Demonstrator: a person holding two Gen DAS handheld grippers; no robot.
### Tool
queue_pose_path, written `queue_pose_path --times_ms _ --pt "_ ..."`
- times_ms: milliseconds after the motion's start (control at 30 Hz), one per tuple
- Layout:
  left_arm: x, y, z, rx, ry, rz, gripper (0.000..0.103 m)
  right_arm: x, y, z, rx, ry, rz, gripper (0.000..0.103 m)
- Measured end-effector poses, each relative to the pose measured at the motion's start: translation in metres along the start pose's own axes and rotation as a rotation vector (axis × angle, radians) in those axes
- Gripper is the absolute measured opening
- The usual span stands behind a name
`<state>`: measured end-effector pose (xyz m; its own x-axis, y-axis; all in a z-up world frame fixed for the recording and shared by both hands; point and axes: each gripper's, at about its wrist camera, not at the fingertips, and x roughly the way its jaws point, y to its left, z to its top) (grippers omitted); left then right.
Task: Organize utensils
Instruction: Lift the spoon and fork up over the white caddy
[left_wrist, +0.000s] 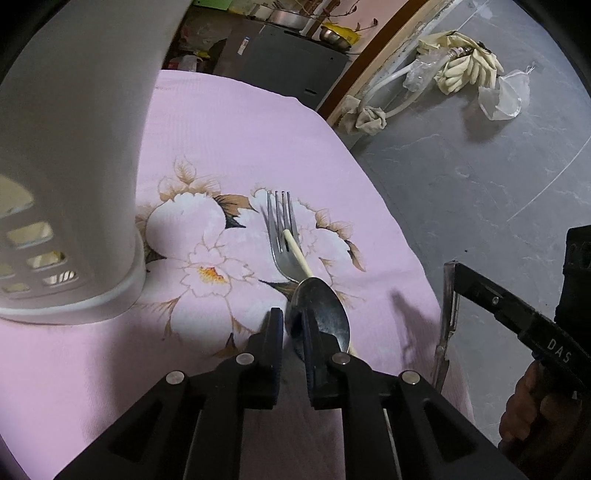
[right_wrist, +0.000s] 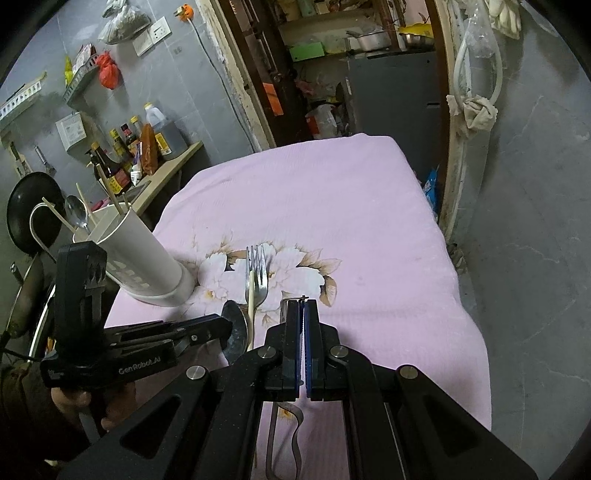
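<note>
One spoon lies beside the left gripper jaws

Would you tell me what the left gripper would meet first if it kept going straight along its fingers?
Most likely the spoon: its bowl already lies against the left gripper's right finger. Beyond it lie the fork and a chopstick; depth is uncertain.
</note>
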<state>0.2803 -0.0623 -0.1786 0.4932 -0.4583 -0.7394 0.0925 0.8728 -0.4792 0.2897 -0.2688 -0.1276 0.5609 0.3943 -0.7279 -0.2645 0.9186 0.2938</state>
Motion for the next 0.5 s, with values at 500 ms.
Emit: queue_pose_path --times_ms 500 --pt "0.0073 -0.0047 0.0091 0.051 0.025 -0.06 0.015 -0.0073 0.0014 -0.0037 0.004 -0.005 -0.016 0.002"
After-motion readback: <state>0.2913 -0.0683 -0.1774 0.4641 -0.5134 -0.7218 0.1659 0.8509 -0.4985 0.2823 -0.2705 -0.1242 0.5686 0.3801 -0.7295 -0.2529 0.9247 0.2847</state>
